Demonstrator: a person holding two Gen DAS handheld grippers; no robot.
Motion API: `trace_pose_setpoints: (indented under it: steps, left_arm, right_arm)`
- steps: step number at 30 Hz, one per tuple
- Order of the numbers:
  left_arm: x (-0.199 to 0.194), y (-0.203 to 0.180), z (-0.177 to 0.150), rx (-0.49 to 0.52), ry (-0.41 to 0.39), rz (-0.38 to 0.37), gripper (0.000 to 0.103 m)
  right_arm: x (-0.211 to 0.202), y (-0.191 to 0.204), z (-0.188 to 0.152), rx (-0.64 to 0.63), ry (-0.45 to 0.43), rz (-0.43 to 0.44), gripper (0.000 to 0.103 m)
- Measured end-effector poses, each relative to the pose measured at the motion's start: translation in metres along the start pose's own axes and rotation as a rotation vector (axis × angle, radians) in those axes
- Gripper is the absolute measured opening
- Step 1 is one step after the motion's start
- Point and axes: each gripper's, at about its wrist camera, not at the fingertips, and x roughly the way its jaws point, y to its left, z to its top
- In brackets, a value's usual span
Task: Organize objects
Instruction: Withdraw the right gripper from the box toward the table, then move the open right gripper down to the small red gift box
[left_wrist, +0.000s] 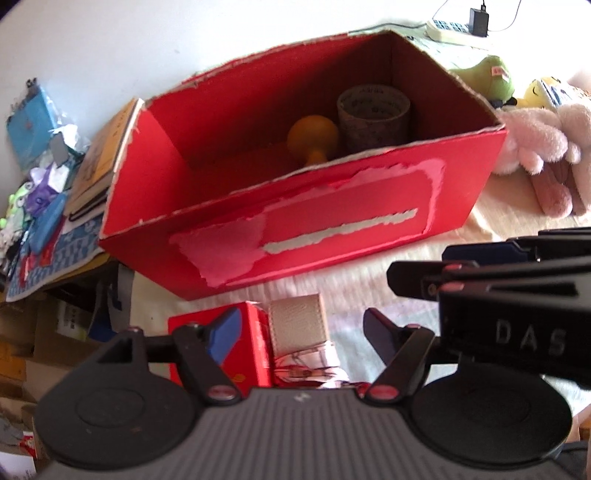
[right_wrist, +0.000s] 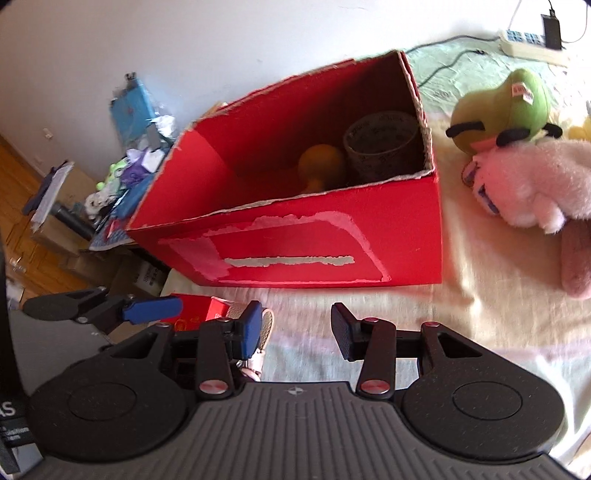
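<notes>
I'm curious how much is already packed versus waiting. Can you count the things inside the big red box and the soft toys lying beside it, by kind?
Inside the red cardboard box:
Rolls of tape: 1
Orange round-headed objects: 1

Soft toys beside it:
Green plush: 1
Pink plush: 1
Yellow plush: 1

Total: 5

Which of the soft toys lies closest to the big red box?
The pink plush toy, just beside the red box's right end. The green plush toy lies farther back, behind the pink one.
</notes>
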Motion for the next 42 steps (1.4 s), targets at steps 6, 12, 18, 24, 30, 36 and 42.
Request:
trace_pose_setpoints:
  steps: [6, 12, 18, 24, 30, 36, 42]
  left_arm:
    - [0.014, 0.017, 0.000, 0.035, 0.020, -0.046, 0.076]
    - [0.025, 0.026, 0.001, 0.073, 0.030, -0.094, 0.076]
    - [0.031, 0.032, 0.003, 0.103, 0.026, -0.130, 0.076]
    - [0.038, 0.036, 0.003, 0.121, 0.029, -0.166, 0.076]
    - [0.040, 0.037, -0.001, 0.144, 0.022, -0.190, 0.081]
    - [0.039, 0.040, -0.005, 0.138, 0.019, -0.198, 0.081]
    - [0.037, 0.043, -0.008, 0.102, 0.035, -0.179, 0.082]
  right_arm:
    - [0.013, 0.012, 0.002, 0.008, 0.001, -0.012, 0.045]
    - [0.022, 0.014, -0.001, 0.048, 0.002, -0.045, 0.042]
    - [0.023, 0.014, 0.001, 0.094, -0.010, -0.091, 0.041]
    - [0.027, 0.018, 0.000, 0.099, -0.001, -0.127, 0.041]
    - [0.033, 0.019, -0.005, 0.132, 0.020, -0.151, 0.041]
    - [0.037, 0.018, -0.006, 0.160, 0.035, -0.138, 0.041]
    - [0.040, 0.019, -0.001, 0.140, 0.051, -0.104, 0.041]
